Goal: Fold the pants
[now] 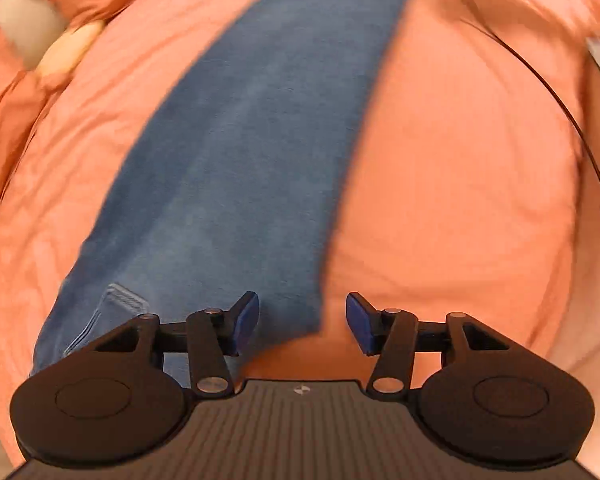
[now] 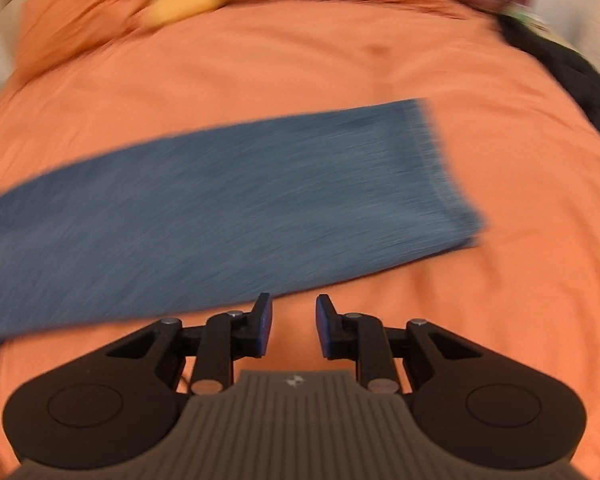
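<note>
The pants [image 1: 240, 152], a long strip of blue denim, lay flat on the orange bedcover [image 1: 452, 168] and ran away from the left wrist camera toward the top of the view. Their near end, with a pale stitched pocket detail [image 1: 118, 300] at the lower left, reached down to the left gripper [image 1: 302, 322]. That gripper was released: its two blue-padded fingers [image 1: 246, 320] stood well apart with nothing between them. The left finger sat over the denim, while the right finger sat over bare bedcover just beside the pants' edge; contact with the cloth could not be determined. A thin black cable [image 1: 556, 104] curved along the right side of that view. In the right wrist view the pants [image 2: 228, 200] lay crosswise, from the left edge of the frame to a squared hem end [image 2: 440, 168] at the right, flat on the bedcover [image 2: 300, 60]. The right gripper [image 2: 294, 326] was also released, its fingers [image 2: 264, 324] parted and holding nothing, positioned over bare bedcover just beside the near long edge of the denim. Orange pillows [image 2: 80, 20] lay at the far end of the bed, with a yellow object [image 2: 184, 2] between them, too blurred to identify. A dark item [image 2: 572, 76] lay at the right edge of the bed. Both views showed motion blur.
</note>
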A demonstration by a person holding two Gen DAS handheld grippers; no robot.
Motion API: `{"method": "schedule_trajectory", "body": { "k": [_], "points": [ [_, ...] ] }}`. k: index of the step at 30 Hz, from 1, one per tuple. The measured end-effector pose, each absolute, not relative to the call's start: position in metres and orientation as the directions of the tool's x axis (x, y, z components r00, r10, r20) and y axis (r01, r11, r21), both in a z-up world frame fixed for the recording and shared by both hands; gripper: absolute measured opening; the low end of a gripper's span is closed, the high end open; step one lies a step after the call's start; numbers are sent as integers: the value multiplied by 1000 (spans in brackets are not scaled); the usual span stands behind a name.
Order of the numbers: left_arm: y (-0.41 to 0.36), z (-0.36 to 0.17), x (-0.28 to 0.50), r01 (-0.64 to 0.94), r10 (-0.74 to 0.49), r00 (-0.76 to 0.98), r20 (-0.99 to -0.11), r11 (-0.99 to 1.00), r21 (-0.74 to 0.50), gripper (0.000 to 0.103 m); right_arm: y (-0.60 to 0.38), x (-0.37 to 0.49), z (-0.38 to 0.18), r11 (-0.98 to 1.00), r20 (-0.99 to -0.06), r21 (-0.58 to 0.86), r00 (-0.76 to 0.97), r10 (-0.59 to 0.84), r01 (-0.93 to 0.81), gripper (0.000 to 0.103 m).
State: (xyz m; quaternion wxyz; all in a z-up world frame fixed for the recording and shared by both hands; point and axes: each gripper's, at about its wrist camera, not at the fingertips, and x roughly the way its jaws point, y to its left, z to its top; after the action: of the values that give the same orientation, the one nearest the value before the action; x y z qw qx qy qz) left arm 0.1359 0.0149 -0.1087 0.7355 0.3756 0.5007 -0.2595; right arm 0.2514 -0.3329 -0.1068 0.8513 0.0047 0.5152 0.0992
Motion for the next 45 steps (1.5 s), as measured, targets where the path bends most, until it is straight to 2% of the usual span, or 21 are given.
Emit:
{"method": "schedule_trajectory", "body": {
  "k": [7, 12, 15, 17, 19, 21, 23, 25, 27, 30, 32, 34, 37, 39, 43, 45],
  "points": [
    [-7, -150, 113, 798, 56, 400, -915, 469, 378, 60, -241, 216, -124, 926, -885, 143, 375, 278, -349, 19],
    [-2, -174, 133, 726, 173, 452, -875, 498, 474, 60, -194, 189, -136, 841, -873, 150, 328, 360, -520, 19],
    [5, -167, 137, 691, 186, 457, -870, 542, 478, 60, -174, 183, -142, 783, -872, 138, 301, 387, -607, 19],
    [14, -160, 144, 655, 170, 406, -898, 631, 415, 62, -161, 181, -146, 742, -870, 125, 287, 401, -659, 20],
    [29, -155, 156, 596, 106, 313, -944, 752, 282, 63, -151, 182, -151, 692, -867, 106, 275, 416, -714, 20],
    [41, -155, 168, 512, 81, 262, -962, 833, 210, 63, -139, 185, -156, 642, -870, 80, 261, 418, -762, 21],
    [47, -157, 175, 452, 69, 246, -967, 875, 177, 64, -130, 192, -164, 606, -879, 54, 251, 406, -794, 23],
    [49, -158, 184, 399, 52, 238, -970, 905, 146, 69, -124, 197, -168, 585, -883, 44, 243, 402, -810, 31],
    [49, -157, 190, 353, 39, 248, -968, 927, 127, 73, -119, 204, -168, 579, -878, 38, 250, 409, -815, 31],
    [49, -157, 199, 277, 56, 266, -962, 952, 132, 73, -115, 213, -156, 578, -853, -4, 304, 423, -816, 32],
    [51, -156, 204, 241, 84, 285, -955, 958, 157, 61, -113, 222, -149, 578, -854, -5, 304, 421, -816, 32],
    [52, -148, 207, 243, 75, 316, -946, 957, 157, 37, -112, 224, -144, 562, -864, -10, 290, 411, -827, 32],
    [50, -133, 209, 262, 57, 341, -938, 953, 153, 22, -112, 213, -143, 496, -875, -11, 249, 416, -868, 33],
    [46, -127, 209, 294, 71, 347, -935, 939, 180, 17, -107, 201, -145, 440, -875, -28, 235, 424, -898, 33],
    [44, -120, 211, 331, 76, 327, -942, 924, 189, 13, -90, 188, -146, 401, -838, -162, 341, 426, -902, 33],
    [44, -117, 212, 344, 77, 322, -944, 919, 192, 11, -82, 191, -142, 404, -823, -181, 363, 437, -897, 33]
  ]
}}
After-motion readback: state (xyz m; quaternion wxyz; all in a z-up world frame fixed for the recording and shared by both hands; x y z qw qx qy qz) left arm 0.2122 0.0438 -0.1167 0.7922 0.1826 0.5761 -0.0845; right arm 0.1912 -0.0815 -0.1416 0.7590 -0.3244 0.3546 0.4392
